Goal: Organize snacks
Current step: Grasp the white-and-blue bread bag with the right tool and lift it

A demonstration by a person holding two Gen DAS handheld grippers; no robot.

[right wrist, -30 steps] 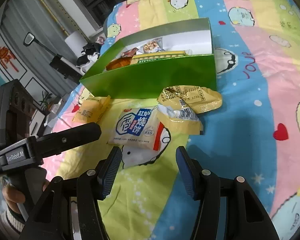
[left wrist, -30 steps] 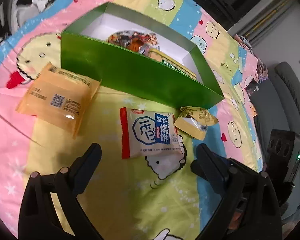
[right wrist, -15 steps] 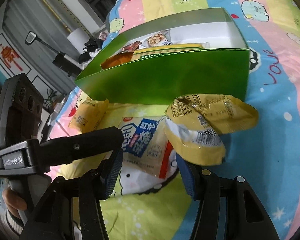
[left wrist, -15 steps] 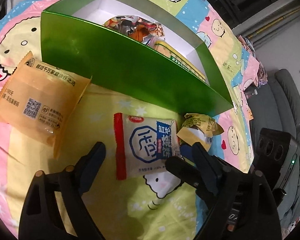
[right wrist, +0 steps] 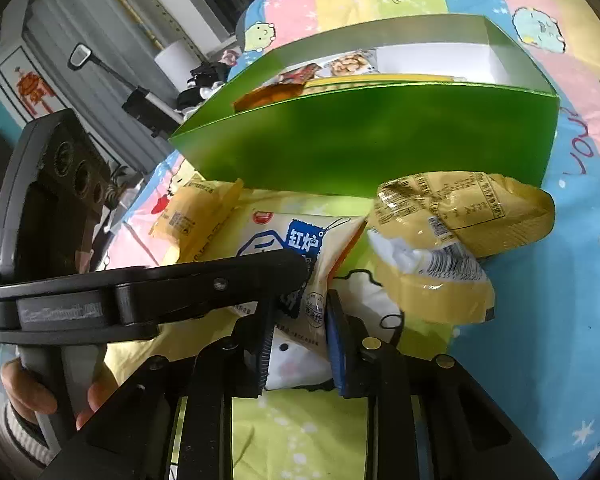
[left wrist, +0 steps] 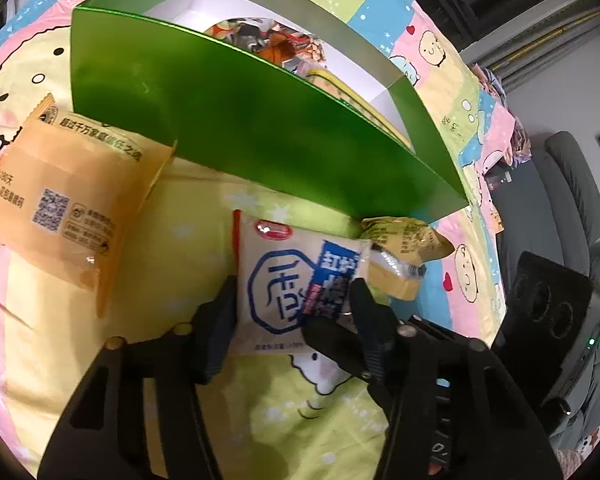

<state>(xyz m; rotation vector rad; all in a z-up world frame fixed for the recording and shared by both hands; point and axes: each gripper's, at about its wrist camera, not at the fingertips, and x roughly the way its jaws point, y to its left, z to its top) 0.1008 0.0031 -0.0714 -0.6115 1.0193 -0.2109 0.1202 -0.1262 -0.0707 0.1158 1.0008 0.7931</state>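
A white snack packet (left wrist: 284, 280) with blue characters lies on the cartoon bedsheet in front of the green box (left wrist: 280, 132). My left gripper (left wrist: 290, 316) is closing. Its fingers press the packet's two side edges and the packet bulges between them. In the right wrist view my right gripper (right wrist: 300, 340) is closing too. Its pads pinch the near right corner of the same packet (right wrist: 312, 240). One left finger (right wrist: 220, 280) lies across the packet's far part. The green box (right wrist: 380, 136) holds several snacks.
An orange packet (left wrist: 68, 192) lies left of the white one, against the box's front wall. Two yellow snack bags (right wrist: 460, 208) (right wrist: 440, 280) lie to the right, touching the white packet. A hand (right wrist: 28, 392) holds the left gripper's handle. A grey chair (left wrist: 572, 184) stands past the bed's right edge.
Both grippers moved forward and down to the white packet and narrowed onto it. The left jaws came in from wide open. The right jaws closed on the packet's corner.
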